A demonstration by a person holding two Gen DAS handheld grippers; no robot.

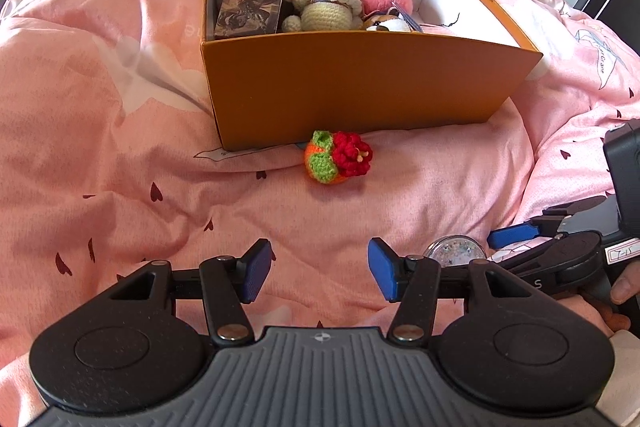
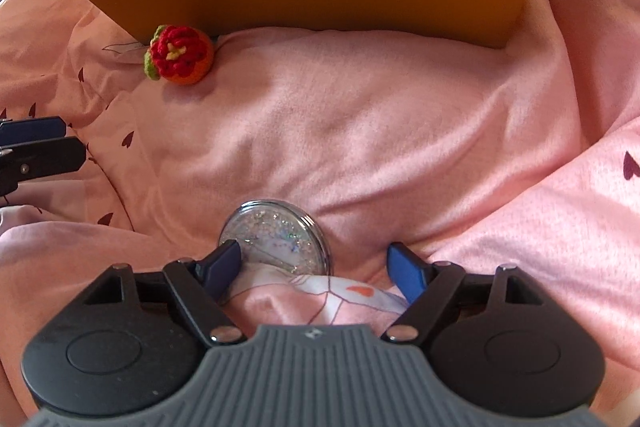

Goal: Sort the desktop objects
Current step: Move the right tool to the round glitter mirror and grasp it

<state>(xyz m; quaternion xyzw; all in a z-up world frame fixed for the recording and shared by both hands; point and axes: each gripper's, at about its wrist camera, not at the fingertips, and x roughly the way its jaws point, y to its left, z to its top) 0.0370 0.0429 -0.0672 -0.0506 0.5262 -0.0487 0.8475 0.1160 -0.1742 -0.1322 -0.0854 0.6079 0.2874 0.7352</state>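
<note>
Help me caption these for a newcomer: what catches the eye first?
An open orange cardboard box full of plush toys sits on the pink heart-print quilt. A red-and-orange crocheted flower ball lies against its front wall. Nearer, the right hand-held gripper straddles a round glittery silver-rimmed disc, jaws open.

Left claw point(image 1: 319, 269) black with blue pads, silver screws, ribbed grey housing, right claw point(image 2: 316, 269) alike
</note>
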